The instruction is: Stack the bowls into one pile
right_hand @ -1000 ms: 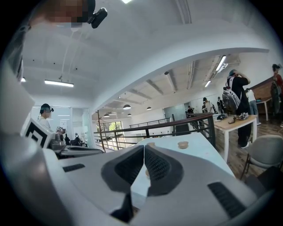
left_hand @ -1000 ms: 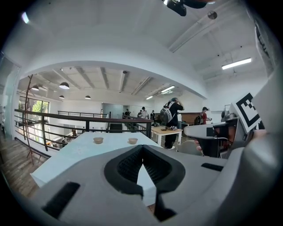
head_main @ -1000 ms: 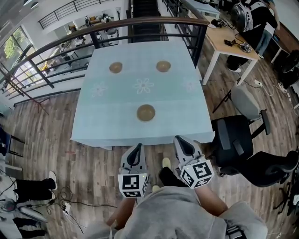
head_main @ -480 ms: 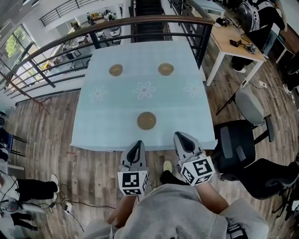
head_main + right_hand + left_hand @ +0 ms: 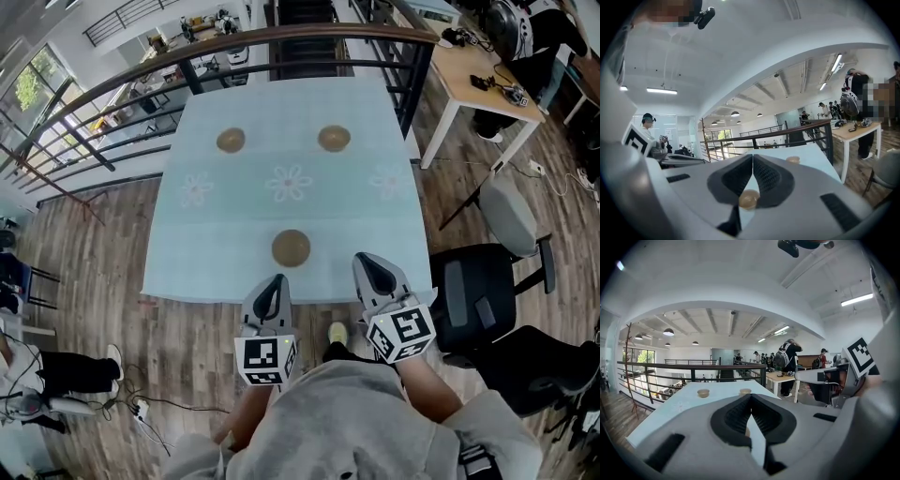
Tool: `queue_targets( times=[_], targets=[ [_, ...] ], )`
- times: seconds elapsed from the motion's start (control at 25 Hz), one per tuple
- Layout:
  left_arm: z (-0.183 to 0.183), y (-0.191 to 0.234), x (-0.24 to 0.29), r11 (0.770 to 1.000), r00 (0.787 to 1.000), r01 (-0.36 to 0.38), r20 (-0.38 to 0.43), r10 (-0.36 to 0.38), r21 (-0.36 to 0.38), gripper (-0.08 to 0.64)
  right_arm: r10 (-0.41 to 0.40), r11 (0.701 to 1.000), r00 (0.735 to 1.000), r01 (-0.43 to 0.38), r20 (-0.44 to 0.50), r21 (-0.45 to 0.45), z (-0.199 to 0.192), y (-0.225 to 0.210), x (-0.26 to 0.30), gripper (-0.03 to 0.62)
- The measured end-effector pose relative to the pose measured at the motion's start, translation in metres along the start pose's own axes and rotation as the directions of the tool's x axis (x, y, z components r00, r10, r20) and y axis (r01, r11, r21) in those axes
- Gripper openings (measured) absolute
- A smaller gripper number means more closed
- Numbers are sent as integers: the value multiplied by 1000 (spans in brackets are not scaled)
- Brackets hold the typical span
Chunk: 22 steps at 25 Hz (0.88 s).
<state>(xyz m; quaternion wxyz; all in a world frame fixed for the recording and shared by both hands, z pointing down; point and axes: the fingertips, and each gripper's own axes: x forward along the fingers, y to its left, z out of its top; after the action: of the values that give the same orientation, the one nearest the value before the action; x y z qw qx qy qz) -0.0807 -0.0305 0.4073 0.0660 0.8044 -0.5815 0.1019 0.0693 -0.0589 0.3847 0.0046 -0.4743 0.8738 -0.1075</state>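
Steep view from above: a table (image 5: 161,281) draped in a pale blue cloth (image 5: 234,220) printed with white daisies, with a dark railing (image 5: 281,39) along its far edge. Three brown bowls, well apart, none nested yet:
- near bowl (image 5: 291,247) at the middle of the near edge
- far left bowl (image 5: 231,141) toward the far left corner
- far right bowl (image 5: 334,138) toward the far right corner

Laid out in a wide triangle, presumably as the starting arrangement, with stacking not yet begun.

Left gripper (image 5: 271,287) and right gripper (image 5: 372,269) side by side at the table's near edge, flanking the near bowl but apart from it. Both pinched fully closed, pads together, nothing between them. Near bowl seen only beyond the closed tips in the right gripper view. Held roughly level and aimed across the table, most likely poised to reach for the near bowl first. Jaws to be opened before any grasp.

No brand, label or legible wording anywhere. Only black-and-white square markers on the left cube (image 5: 265,361) and right cube (image 5: 401,335), patterns rather than text.
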Motion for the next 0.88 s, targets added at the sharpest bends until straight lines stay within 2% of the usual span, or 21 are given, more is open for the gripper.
queue_targets(
  times=[0.44, 0.64, 0.88],
  targets=[
    [8, 7, 26, 998, 999, -44, -2, 44, 35, 17, 19, 1000, 999, -19, 44, -4, 17, -37, 23, 28],
    [4, 11, 43, 998, 998, -53, -14, 53, 28, 17, -4, 1000, 1000, 4, 25, 2, 13, -61, 33, 28],
    [7, 22, 53, 997, 998, -64, -7, 64, 32, 17, 2, 1000, 1000, -2, 16, -9, 14, -66, 44, 28]
  ],
)
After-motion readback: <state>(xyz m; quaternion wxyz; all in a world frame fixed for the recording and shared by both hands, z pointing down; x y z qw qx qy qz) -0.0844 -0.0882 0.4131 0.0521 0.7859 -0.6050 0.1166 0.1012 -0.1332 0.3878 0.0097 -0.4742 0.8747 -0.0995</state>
